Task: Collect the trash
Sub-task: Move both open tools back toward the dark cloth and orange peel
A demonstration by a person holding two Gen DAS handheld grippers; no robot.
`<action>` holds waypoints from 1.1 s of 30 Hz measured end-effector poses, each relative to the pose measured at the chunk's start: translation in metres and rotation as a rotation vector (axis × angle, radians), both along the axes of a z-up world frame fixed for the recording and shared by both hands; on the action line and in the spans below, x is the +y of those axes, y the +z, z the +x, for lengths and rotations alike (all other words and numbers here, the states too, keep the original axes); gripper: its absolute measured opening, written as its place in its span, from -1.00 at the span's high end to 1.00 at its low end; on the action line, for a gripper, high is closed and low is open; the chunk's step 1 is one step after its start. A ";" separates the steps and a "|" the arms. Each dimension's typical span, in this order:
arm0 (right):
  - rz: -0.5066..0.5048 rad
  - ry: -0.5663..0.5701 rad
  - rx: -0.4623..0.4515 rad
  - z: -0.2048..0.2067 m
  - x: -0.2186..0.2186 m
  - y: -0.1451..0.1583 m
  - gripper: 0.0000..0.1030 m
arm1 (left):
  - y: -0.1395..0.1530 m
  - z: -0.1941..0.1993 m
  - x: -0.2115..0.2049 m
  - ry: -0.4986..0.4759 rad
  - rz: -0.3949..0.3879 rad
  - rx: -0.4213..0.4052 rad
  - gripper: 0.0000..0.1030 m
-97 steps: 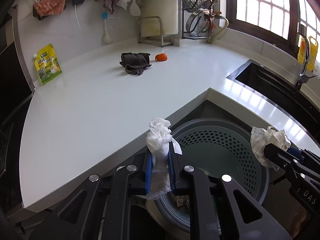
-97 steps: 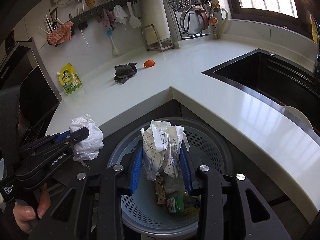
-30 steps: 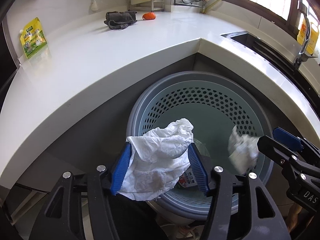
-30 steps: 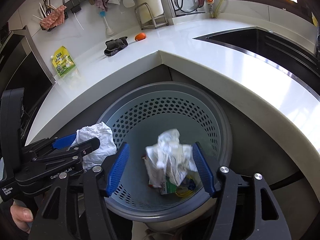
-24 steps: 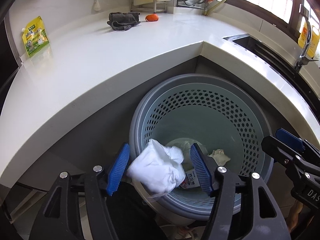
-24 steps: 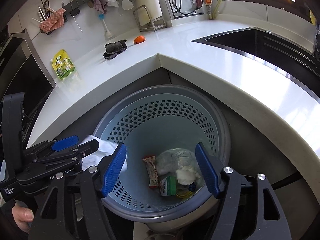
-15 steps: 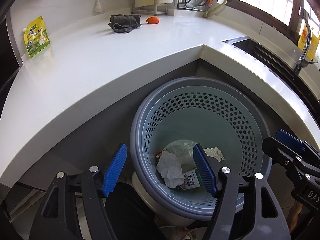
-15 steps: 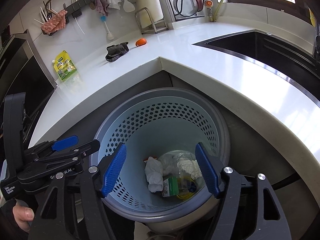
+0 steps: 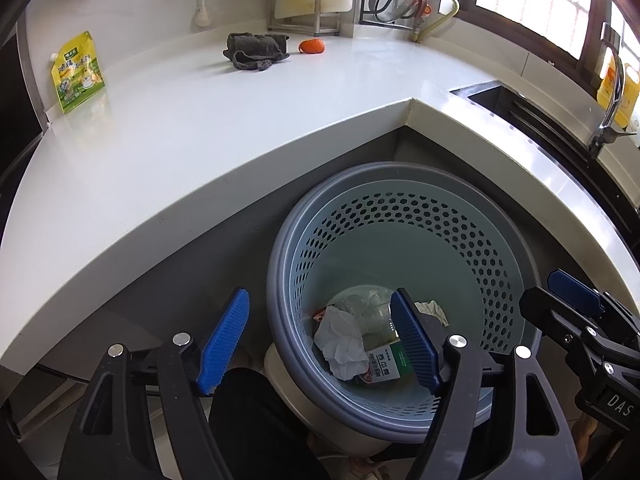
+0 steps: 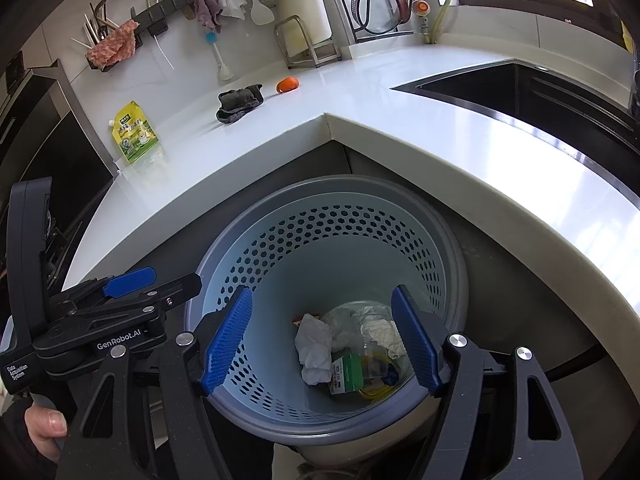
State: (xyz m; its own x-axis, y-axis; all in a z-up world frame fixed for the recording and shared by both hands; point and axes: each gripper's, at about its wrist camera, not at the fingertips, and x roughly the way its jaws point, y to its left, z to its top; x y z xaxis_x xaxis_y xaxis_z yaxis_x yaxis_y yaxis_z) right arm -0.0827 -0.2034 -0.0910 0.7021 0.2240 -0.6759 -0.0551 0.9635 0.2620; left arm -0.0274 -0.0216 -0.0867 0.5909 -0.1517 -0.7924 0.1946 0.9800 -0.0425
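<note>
While both tongs hang over the perforated grey bin (image 10: 328,240), writing is legible on the left tongs (image 10: 160,284): "GenRobot.AI" and "Data Acquisition System". From the left wrist view the right tongs (image 9: 560,296) show "DAS". Left tongs are opening, nothing between the blue pads; right tongs stand wide, gripping nothing. Inside the bin, at its bottom, lie two crumpled white papers (image 10: 314,346), one green-and-white carton (image 10: 346,372) with a barcode label and unreadable characters, and clear plastic. On the tabletop (image 9: 160,140) beyond the bin: one yellow-green pouch (image 9: 76,72) with unreadable print, one dark cloth (image 9: 254,50), one orange item (image 9: 312,45).
</note>
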 end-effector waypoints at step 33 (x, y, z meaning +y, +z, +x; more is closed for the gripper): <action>-0.041 0.055 -0.144 0.077 0.016 0.057 -0.44 | 0.074 0.070 0.033 0.067 -0.033 -0.168 -0.70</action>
State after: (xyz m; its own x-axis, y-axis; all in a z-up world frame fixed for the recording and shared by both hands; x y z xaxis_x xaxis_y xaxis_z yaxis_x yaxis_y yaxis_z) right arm -0.0059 -0.1874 -0.0337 0.7796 0.2395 -0.5788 -0.1426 0.9676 0.2083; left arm 0.0428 0.0110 -0.0125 0.7245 -0.1318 -0.6765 0.1359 0.9896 -0.0473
